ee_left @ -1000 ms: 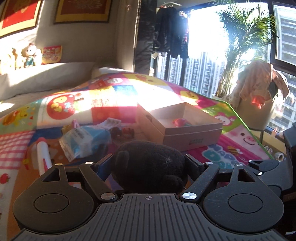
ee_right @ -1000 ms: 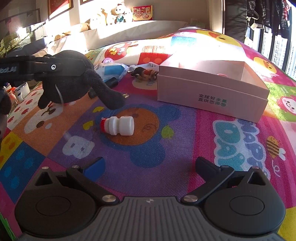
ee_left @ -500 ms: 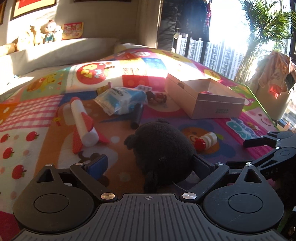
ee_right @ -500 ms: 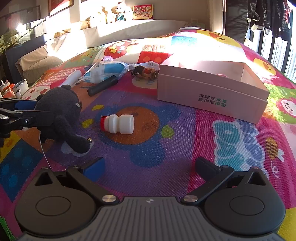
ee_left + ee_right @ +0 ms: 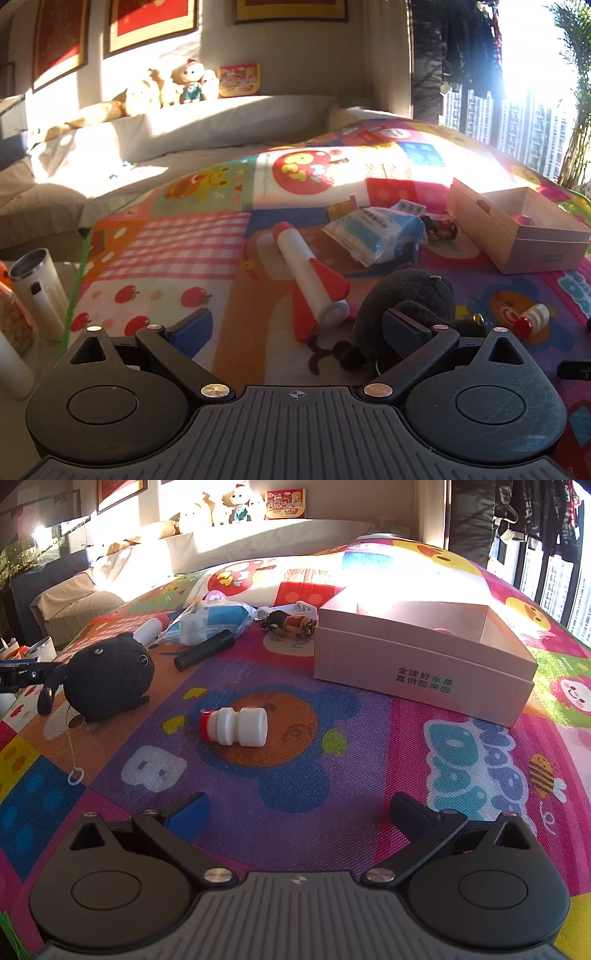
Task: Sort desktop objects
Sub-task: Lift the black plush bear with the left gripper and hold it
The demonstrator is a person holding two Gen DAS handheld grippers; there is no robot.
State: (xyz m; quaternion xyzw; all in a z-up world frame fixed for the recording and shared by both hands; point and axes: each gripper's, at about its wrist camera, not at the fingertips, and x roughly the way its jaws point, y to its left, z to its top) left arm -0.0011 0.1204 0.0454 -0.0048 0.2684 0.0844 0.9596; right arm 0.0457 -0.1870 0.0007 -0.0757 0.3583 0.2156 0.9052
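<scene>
I see a fuzzy matt plush toy (image 5: 107, 677), a smooth glossy plastic bottle (image 5: 236, 725), a matt cardboard box (image 5: 421, 672) (printed lettering), and a woven-textured mat (image 5: 295, 812).

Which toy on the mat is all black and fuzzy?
The round black plush toy with shiny eyes, sitting on the mat. The rocket is white and red, and the little bottle is hard white plastic.

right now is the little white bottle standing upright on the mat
No, the white bottle lies on its side on the mat, red cap pointing left.
</scene>
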